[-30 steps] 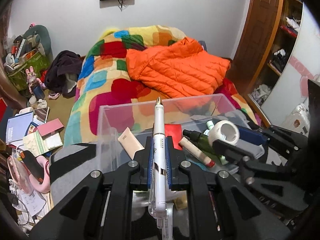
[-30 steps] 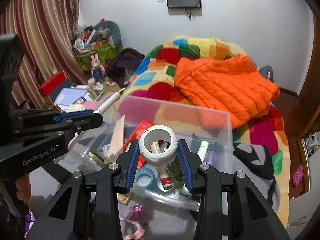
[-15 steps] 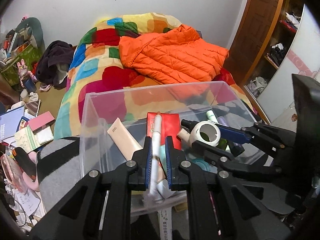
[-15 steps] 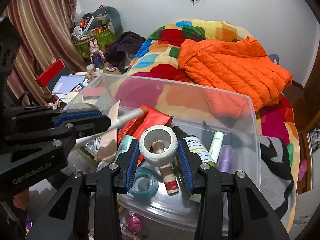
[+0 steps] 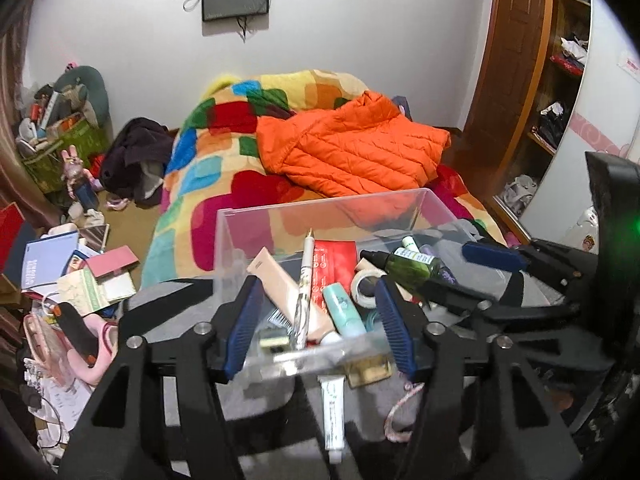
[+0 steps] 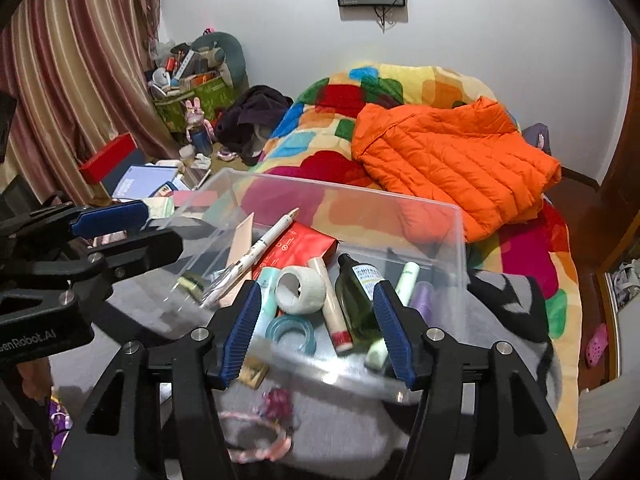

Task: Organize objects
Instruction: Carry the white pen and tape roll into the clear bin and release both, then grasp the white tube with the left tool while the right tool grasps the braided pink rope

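Mostly done: pen (image 5: 303, 280) and tape roll (image 6: 301, 290) inside clear bin (image 5: 320, 210); both tongs spread, empty; tube (image 5: 333, 412) outside bin.

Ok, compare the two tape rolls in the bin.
The white tape roll is opaque and tipped on its side, its hole facing sideways; the blue tape roll is see-through and lies flat. The white one is taller, the blue one shallower. Both lie loose in the clear bin.
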{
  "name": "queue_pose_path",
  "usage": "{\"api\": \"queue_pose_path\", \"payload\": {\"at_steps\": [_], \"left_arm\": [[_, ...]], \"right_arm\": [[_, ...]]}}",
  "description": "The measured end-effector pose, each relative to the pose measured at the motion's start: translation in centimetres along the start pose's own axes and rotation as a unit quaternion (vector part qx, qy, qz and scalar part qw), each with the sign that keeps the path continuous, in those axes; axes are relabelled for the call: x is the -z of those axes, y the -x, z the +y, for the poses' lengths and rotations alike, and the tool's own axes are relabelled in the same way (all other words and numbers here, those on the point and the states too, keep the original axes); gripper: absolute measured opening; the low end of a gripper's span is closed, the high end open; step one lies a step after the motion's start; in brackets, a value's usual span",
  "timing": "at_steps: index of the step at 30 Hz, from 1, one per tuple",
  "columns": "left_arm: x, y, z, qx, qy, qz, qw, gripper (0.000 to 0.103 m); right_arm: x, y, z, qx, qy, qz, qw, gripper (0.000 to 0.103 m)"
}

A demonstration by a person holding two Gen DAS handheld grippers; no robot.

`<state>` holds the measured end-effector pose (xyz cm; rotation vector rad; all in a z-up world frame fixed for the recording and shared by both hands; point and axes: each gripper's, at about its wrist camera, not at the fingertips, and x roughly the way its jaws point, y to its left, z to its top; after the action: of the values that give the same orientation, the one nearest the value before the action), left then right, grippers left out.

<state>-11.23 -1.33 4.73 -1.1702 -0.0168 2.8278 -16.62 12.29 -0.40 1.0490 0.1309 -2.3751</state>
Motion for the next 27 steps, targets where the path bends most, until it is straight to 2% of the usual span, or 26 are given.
{"api": "queue_pose_path", "payload": {"at_steps": [3, 9, 20, 22, 23, 25, 27], "left_arm": [[1.2, 0.9, -0.1, -0.003, -0.002, 0.002, 1.0, 0.063], [4.6, 1.0, 0.1, -0.006, 0.004, 0.031, 0.9995, 0.063], [9.9, -1.7, 0.1, -0.001, 0.03, 0.095, 0.995, 0.063], [10.5, -2.3, -0.1, -0.001, 0.028, 0.1, 0.9946, 0.062], [10.5, -2.6, -0.1, 0.001, 0.028, 0.103, 0.9943, 0.058], [10.5, -3.2, -0.3, 0.001, 0.026, 0.108, 0.9938, 0.053], [10.4, -3.8, -0.4, 0.002, 0.026, 0.112, 0.9934, 0.05]], "right_arm": [[1.0, 1.5, -0.1, -0.003, -0.006, -0.007, 1.0, 0.063], [3.6, 2.9, 0.5, 0.003, -0.002, -0.005, 1.0, 0.064], [8.2, 0.0, 0.9, -0.027, -0.04, 0.056, 0.997, 0.064], [8.7, -0.8, 1.1, -0.025, -0.041, 0.066, 0.997, 0.057], [8.9, -1.2, 1.2, -0.025, -0.04, 0.071, 0.996, 0.055], [9.3, -1.9, 1.4, -0.024, -0.037, 0.083, 0.996, 0.04], [9.7, -2.2, 1.5, -0.015, -0.03, 0.082, 0.996, 0.033]]}}
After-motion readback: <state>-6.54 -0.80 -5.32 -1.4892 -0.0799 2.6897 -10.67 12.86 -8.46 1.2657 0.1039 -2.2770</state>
